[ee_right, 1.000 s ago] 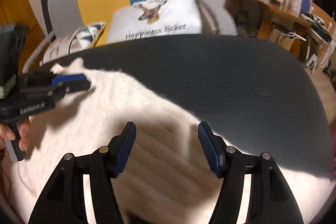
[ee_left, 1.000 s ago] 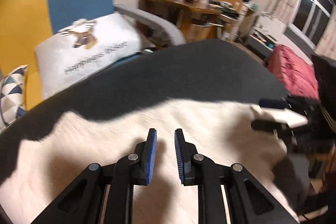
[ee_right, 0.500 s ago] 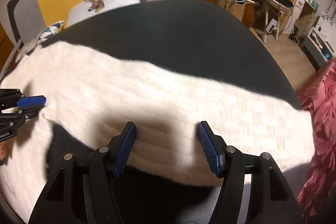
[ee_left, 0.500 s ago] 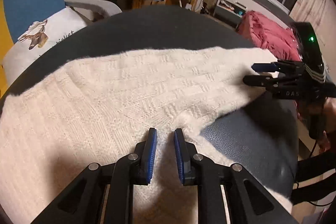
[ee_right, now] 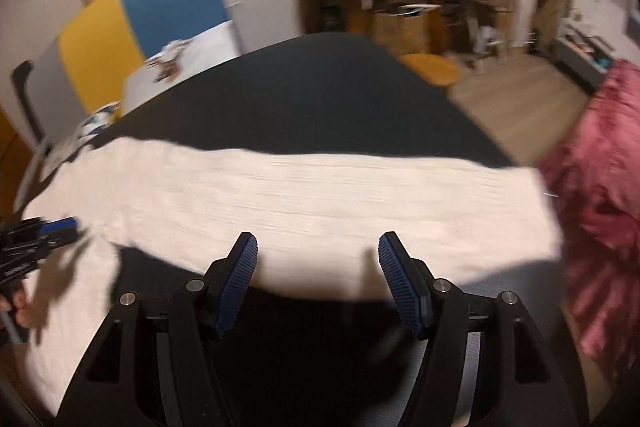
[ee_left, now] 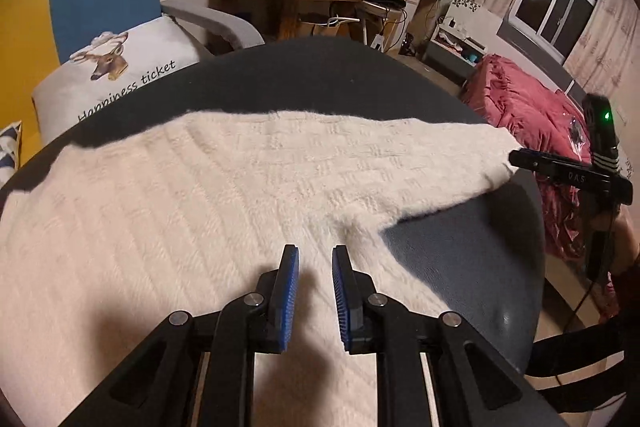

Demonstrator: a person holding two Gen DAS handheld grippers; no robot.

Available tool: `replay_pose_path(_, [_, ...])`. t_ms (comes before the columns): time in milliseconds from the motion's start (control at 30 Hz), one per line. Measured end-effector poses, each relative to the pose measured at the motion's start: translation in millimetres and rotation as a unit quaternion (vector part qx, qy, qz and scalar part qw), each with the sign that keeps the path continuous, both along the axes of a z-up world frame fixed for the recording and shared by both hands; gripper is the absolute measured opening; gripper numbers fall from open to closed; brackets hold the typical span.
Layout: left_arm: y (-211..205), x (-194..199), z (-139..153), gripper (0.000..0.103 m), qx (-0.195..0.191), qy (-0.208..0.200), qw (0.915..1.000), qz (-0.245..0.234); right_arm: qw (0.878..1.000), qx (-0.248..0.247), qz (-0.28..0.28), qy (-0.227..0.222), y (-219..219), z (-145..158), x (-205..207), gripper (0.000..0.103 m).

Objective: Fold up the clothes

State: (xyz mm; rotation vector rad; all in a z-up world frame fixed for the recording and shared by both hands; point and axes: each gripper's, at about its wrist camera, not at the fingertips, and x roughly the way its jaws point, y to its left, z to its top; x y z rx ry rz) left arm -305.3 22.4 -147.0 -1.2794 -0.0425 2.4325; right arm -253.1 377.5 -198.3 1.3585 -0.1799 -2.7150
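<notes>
Nearest in the left wrist view, the left gripper [ee_left: 314, 267] is hovering over the body of the cream knitted sweater [ee_left: 224, 195], its jaws standing narrowly apart with nothing pinched between them. The sweater is lying spread across the dark bench [ee_left: 460, 255], one sleeve [ee_left: 432, 163] stretching toward the right edge. In the right wrist view the right gripper [ee_right: 318, 259] is hanging over that sleeve's near hem with its jaws wide and empty.

The risks, as I judge them: the sleeve end is lying close to the bench edge, so a careless drag could be pulling it off toward the red bedding [ee_left: 532, 119]. The fluffy knit could be snagging on the ribbed blue pads [ee_left: 290, 291], or the narrow left jaws could be catching only loose fuzz and slipping. The right view is blurring, so a hurried pinch could be missing the hem.

Farther off, the side of the right gripper is showing letters like "DAS", and the white pillow [ee_left: 120, 67] on the sofa is reading "Happiness ticket" under a deer picture.
</notes>
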Motion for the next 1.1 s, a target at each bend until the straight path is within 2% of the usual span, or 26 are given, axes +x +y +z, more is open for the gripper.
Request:
replay_pose_path(100, [-2.6, 7.3, 3.8, 0.016, 0.005, 0.002, 1.0, 0.008, 0.999, -0.004, -0.039, -0.004, 26.7, 0.6, 12.2, 0.067])
replay_pose_path(267, [-24.3, 27.6, 13.9, 0.017, 0.023, 0.01, 0.9989, 0.039, 0.997, -0.005, -0.073, -0.004, 49.8, 5.0, 28.3, 0.067])
replay_pose_path(533, [-82.4, 72.9, 23.4, 0.018, 0.014, 0.017, 0.9923, 0.122, 0.997, -0.024, -0.074, 0.007, 53.1, 16.7, 37.8, 0.068])
replay_pose_path(667, [-117.2, 106.4, 24.9, 0.018, 0.031, 0.018, 0.9841, 0.174, 0.997, -0.054, -0.055, 0.023, 39.0, 21.9, 55.1, 0.072])
replay_pose_path(800, [-146.8, 141.4, 18.1, 0.018, 0.051, 0.01, 0.974, 0.221, 0.998, -0.056, -0.028, 0.02, 14.0, 20.8, 73.2, 0.074])
replay_pose_path(967, [-164.2, 174.5, 14.5, 0.018, 0.054, 0.009, 0.9681, 0.244, 0.996, -0.087, -0.02, 0.025, -7.7, 20.5, 95.5, 0.074])
replay_pose_path(1100, [-168.9, 194.7, 18.9, 0.018, 0.055, 0.02, 0.9677, 0.245, 0.994, -0.1, -0.019, 0.027, -22.0, 24.5, 110.0, 0.074])
